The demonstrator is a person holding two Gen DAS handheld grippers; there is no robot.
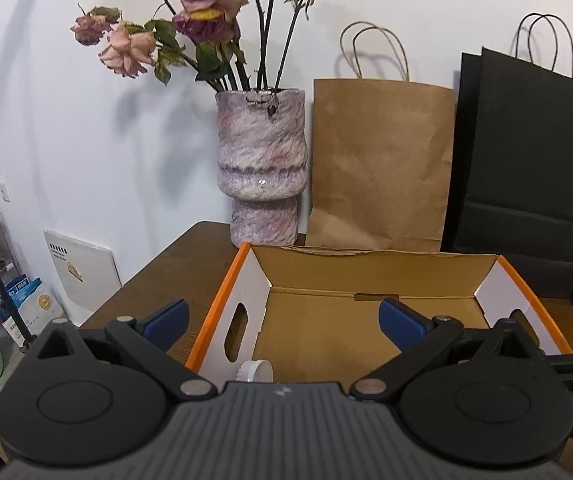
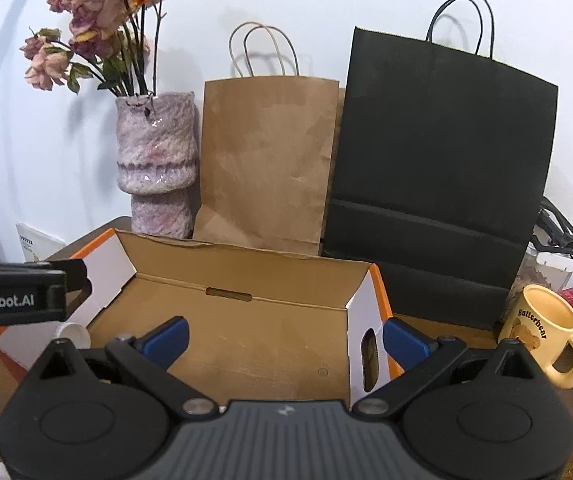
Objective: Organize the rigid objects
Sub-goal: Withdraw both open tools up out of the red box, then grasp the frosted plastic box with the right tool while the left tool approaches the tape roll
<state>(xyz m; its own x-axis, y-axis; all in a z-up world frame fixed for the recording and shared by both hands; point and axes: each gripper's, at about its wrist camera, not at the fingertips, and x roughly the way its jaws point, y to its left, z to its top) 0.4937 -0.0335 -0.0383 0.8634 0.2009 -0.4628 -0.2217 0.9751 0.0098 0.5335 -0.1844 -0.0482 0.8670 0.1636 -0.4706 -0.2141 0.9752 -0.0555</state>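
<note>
Right wrist view: cream mug (image 2: 544,338) upright on table (image 2: 446,322), right of orange-edged box (image 2: 246,320), nearest the right gripper (image 2: 284,340); jaws on both grippers spread wide, grasping nothing.

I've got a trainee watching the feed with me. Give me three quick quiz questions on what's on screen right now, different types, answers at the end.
1. True or false: the left tongs are shut on the mug.
2. Which bag stands next to the vase: (a) brown bag, (b) black bag?
3. Fill in: the white cap lies inside the cardboard ____.

Key: 1 false, both tongs are open and empty, including the right tongs; 2 a; 3 box.
</note>
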